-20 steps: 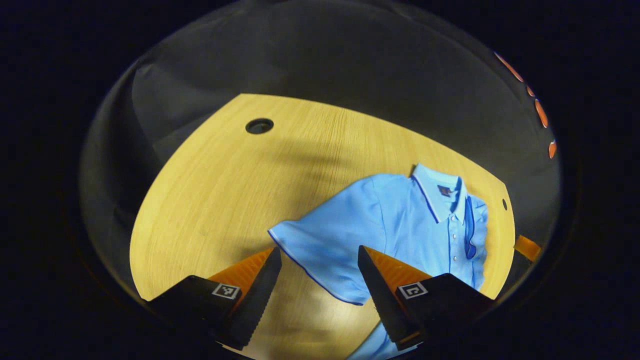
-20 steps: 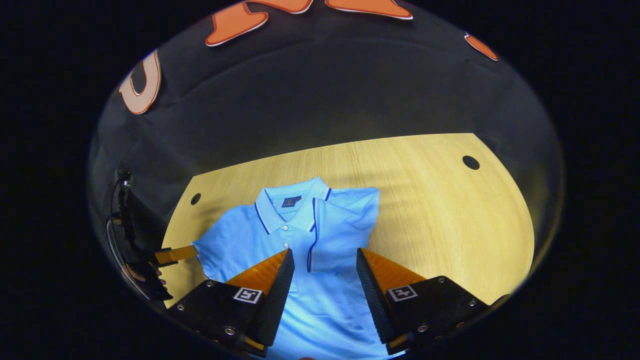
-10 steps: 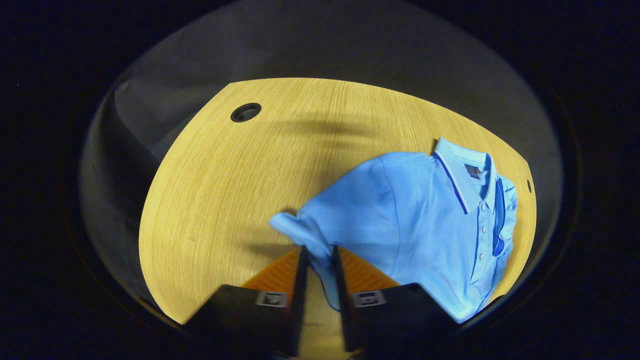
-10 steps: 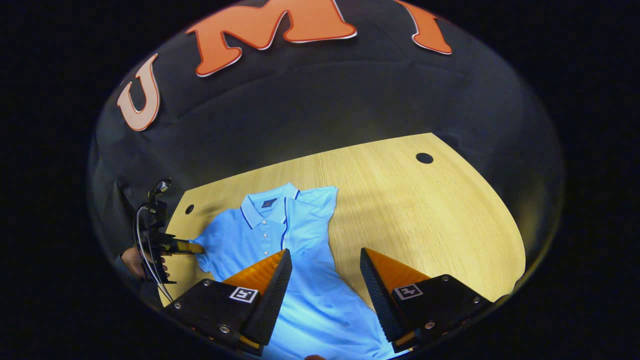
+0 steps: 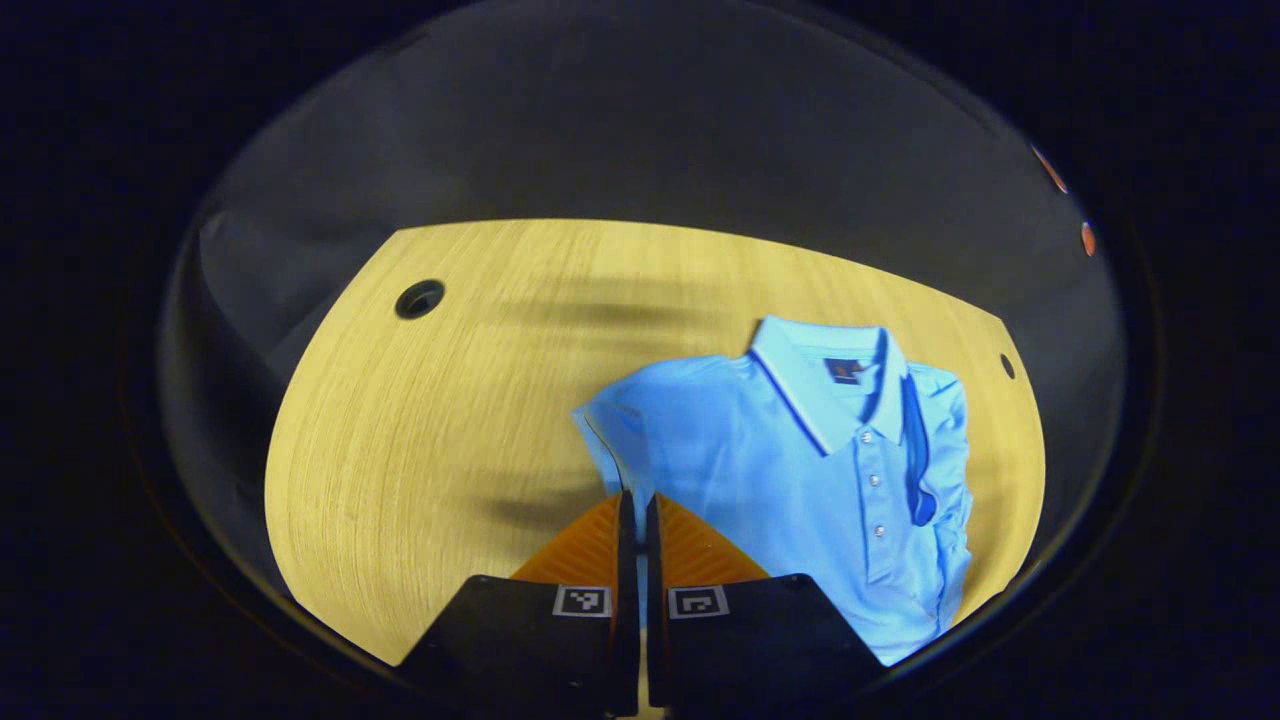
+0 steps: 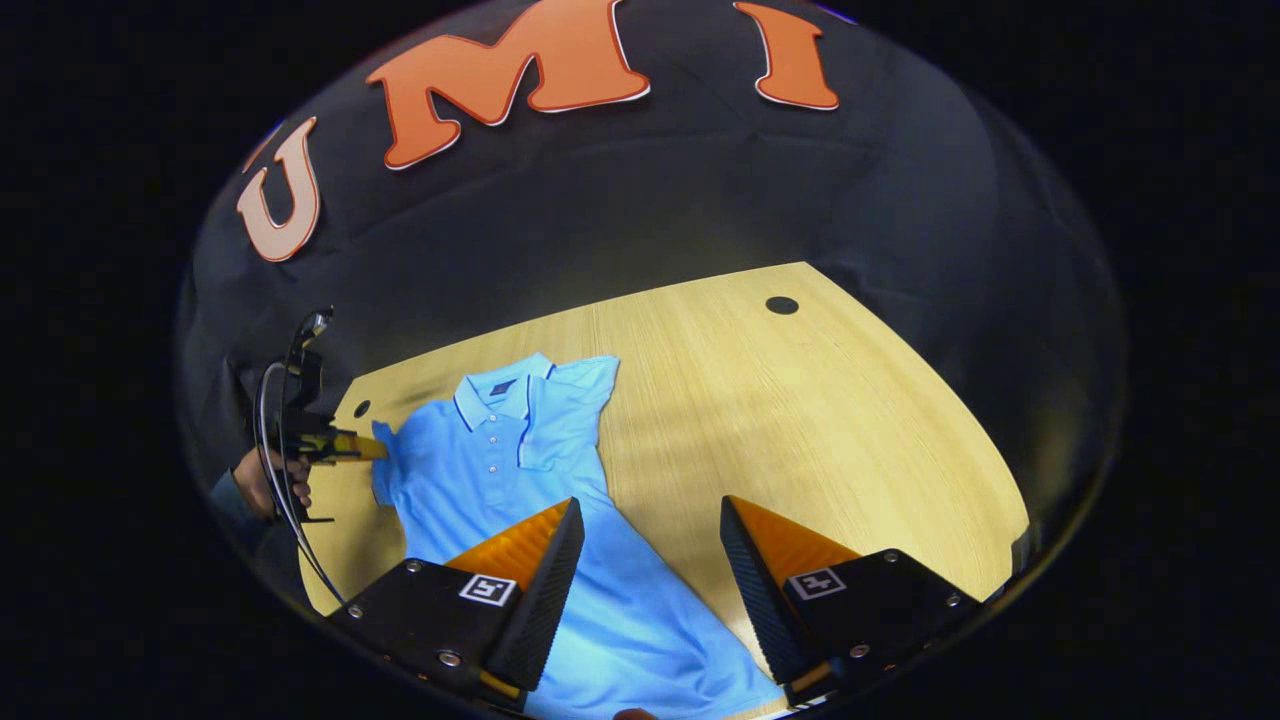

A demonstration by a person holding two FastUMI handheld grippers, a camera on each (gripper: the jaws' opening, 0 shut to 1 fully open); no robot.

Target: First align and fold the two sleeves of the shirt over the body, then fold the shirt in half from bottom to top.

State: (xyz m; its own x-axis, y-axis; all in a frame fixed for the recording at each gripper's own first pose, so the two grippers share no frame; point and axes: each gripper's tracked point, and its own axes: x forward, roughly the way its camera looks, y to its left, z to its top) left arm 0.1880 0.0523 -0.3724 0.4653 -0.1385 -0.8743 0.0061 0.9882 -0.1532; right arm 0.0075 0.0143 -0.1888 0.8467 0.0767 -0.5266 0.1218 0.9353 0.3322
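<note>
Pinching one sleeve (image 5: 612,440) of the light blue polo shirt (image 5: 800,470) between both fingers, my left gripper (image 5: 632,515) sits bottom centre of the left gripper view. My right gripper (image 6: 650,545) hangs with fingers spread, holding nothing, above the shirt's hem. One shirt lies on the wooden table (image 6: 800,400), which has two round holes.

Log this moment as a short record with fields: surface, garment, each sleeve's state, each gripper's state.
surface: wooden table
garment: light blue polo shirt, front up, collar toward the booth wall
sleeve already folded: lies over the chest beside the button placket
other sleeve: pinched and lifted off the table
left gripper: shut on that sleeve
right gripper: open, above the shirt's lower part, holding nothing
</note>
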